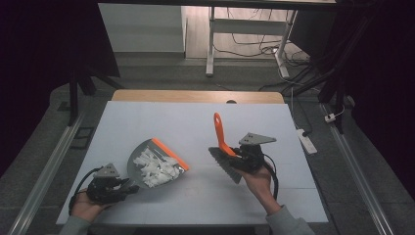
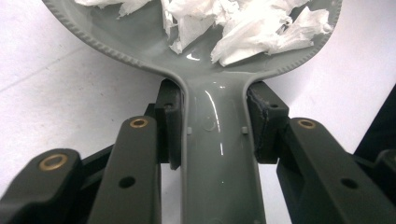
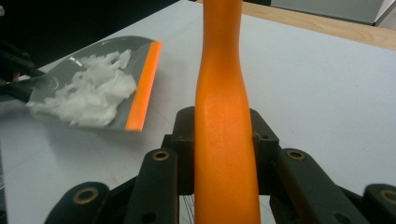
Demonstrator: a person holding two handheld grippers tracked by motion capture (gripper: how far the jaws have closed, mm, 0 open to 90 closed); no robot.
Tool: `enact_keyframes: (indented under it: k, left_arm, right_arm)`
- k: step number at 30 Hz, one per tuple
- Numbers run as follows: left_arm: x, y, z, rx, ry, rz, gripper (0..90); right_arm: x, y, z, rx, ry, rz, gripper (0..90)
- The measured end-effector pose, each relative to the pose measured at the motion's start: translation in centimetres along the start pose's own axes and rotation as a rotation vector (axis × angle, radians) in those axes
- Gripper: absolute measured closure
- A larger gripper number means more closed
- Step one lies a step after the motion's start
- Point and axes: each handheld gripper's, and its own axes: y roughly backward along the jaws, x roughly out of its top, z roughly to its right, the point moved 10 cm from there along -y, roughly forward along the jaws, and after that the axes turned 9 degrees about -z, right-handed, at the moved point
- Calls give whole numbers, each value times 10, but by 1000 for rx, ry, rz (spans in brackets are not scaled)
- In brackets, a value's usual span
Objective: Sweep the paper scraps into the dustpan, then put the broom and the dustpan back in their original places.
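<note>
Dustpan: grey plastic dustpan (image 1: 147,161) with an orange front lip, glossy, heaped with torn white paper scraps (image 1: 155,169), lying on the white table (image 1: 161,117).
Left gripper (image 1: 128,188): its 2 jaws clamp the dustpan's handle, the pan directly ahead of them.
Brush: grey-bristled brush with orange plastic handle (image 1: 221,139), handle rising away from the jaws.
Right gripper (image 1: 240,157): closed on the brush handle, dustpan off to its left.
Hidden: the dustpan's far edge is cut off in the left gripper view; the bristles are blurred.

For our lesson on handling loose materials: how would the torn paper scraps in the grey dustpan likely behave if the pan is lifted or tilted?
The paper scraps look thin and crumpled, so probably very light and floppy. They lie loose on the glossy dustpan, so tilting toward its orange lip could slide them out.
</note>
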Motion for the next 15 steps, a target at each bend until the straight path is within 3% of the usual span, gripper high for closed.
enact_keyframes:
  k: [6, 15]
  left_arm:
    - [5, 3, -3, 14, 34, 30, 615]
    - [10, 7, -7, 37, 65, 61, 615]
  right_arm:
    - [-11, 17, 1, 1, -3, 0, 703]
    - [-20, 27, 4, 15, -12, -6, 703]
